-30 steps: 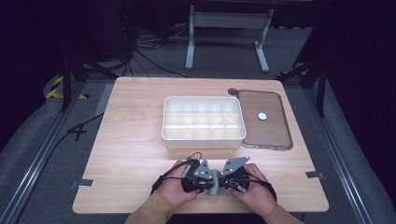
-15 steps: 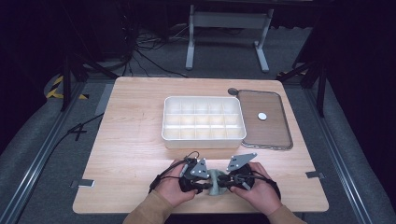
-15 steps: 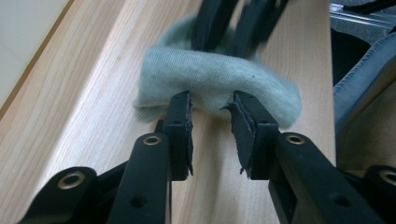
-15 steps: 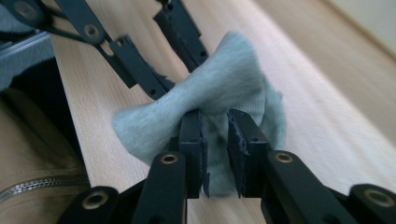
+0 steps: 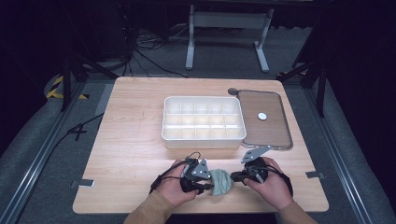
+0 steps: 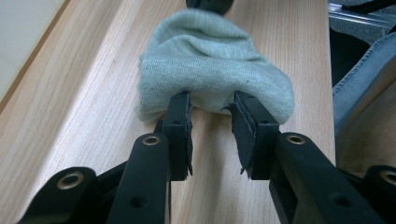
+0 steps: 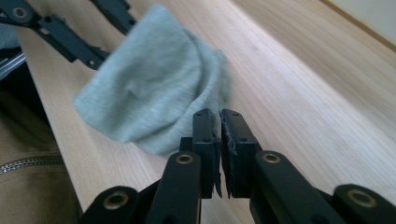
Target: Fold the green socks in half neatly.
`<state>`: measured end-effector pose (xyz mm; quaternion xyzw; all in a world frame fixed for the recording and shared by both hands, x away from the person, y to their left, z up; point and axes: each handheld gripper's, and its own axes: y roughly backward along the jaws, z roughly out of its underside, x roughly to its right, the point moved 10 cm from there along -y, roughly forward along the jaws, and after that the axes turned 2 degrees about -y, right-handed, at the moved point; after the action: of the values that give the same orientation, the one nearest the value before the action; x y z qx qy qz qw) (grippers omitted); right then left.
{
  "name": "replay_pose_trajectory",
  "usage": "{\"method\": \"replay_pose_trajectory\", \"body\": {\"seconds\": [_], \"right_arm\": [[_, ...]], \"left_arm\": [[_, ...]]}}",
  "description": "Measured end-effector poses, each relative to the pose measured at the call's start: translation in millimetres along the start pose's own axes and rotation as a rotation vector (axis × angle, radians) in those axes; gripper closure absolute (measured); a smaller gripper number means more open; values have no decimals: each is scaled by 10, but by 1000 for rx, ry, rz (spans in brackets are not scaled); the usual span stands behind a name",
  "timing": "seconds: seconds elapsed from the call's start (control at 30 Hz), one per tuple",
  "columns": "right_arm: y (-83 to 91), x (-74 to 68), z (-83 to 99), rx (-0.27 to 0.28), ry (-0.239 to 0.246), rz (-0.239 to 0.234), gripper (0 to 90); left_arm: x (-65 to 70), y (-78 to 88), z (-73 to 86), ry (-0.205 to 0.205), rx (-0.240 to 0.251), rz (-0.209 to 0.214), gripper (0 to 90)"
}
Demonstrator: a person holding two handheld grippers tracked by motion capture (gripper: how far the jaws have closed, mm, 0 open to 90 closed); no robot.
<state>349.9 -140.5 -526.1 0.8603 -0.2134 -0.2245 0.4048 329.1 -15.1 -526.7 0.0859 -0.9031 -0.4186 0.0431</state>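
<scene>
Both hands low and level, left gripper (image 5: 205, 183) and right gripper (image 5: 236, 177) flanking the sock (image 5: 221, 182).

A sock (image 5: 221, 181) lies on the table (image 5: 130, 135), before the compartment box (image 5: 203, 121).

left tool (image 6: 211, 122): jaws parted, opened | right tool (image 7: 219, 125): jaws nearly together, closing

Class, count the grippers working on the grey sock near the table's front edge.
2. The left gripper is at the sock's left side, jaws apart at its edge. The right gripper is at its right side, jaws nearly together.
</scene>
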Motion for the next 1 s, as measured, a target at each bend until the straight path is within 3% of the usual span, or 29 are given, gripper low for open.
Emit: {"method": "replay_pose_trajectory", "body": {"seconds": [0.2,0.43,0.6,0.73,1.0], "right_arm": [[-119,-111,3,-44,54,18,851],[-187,-222,-19,-43,65,7,849],[-208,-256,-15,-48,63,10,849],[-224,-256,7,-39,43,-14,849],[-222,-242,24,-24,39,-30,843]], "left_arm": [[15,-22,-39,-9,26,-7,687],[42,-65,-117,-48,38,-10,687],[47,-93,-157,-62,47,-11,675],[73,-144,-212,-94,40,-36,665],[75,-168,-226,-90,30,-27,649]]}}
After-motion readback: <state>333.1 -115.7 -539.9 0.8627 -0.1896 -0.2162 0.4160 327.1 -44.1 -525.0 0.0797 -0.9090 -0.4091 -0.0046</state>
